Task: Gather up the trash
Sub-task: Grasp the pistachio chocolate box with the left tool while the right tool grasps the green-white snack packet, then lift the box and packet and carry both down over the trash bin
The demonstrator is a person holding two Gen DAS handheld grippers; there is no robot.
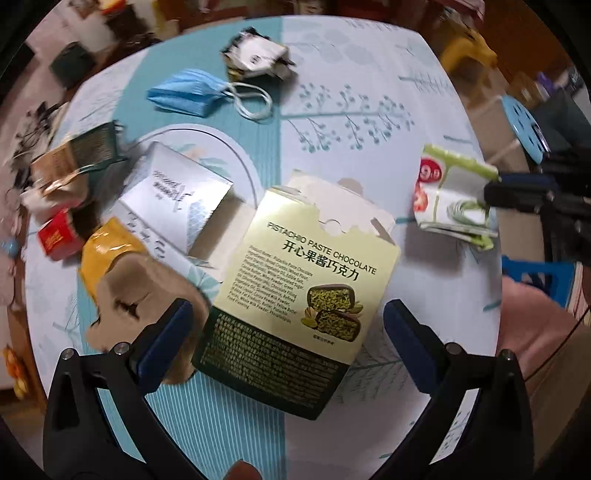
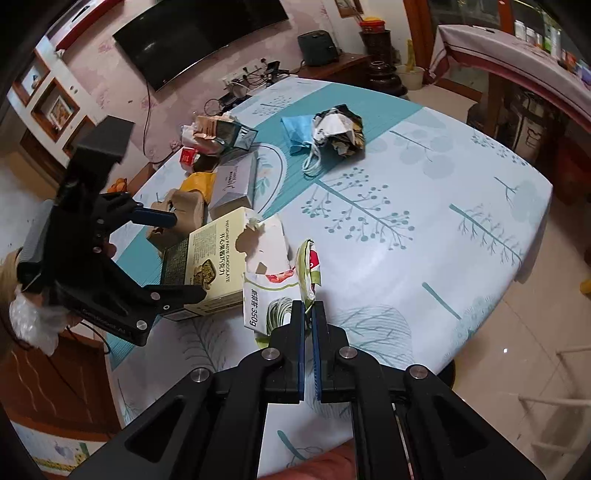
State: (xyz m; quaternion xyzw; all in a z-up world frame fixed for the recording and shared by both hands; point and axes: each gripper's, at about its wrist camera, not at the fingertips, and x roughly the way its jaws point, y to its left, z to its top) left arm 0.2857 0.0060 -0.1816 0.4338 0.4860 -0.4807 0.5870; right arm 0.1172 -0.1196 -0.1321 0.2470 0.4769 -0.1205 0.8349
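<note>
The left gripper (image 1: 288, 343) hangs fingers wide over the pistachio chocolate box (image 1: 295, 295). The right gripper (image 2: 308, 314) pinches a green-and-white wrapper (image 2: 273, 295). The wide box may skid against the neighbouring kraft bag (image 1: 147, 288), and the thinly held wrapper could slip.

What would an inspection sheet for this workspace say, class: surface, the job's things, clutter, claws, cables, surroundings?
Surface: table under a white-and-teal tree-print cloth.
Job's things: green-and-white crumpled plastic wrapper; cream pistachio chocolate carton, torn open; blue pleated face mask; crumpled black-and-white wrapper; silver cardboard box.
Clutter: yellow packet, small red box, more packaging at the table's edge.
Claws: left claw open over the carton; right claw shut on the green-and-white wrapper.
Cables: wires below the wall-mounted black television.
Surroundings: tiled floor.
</note>
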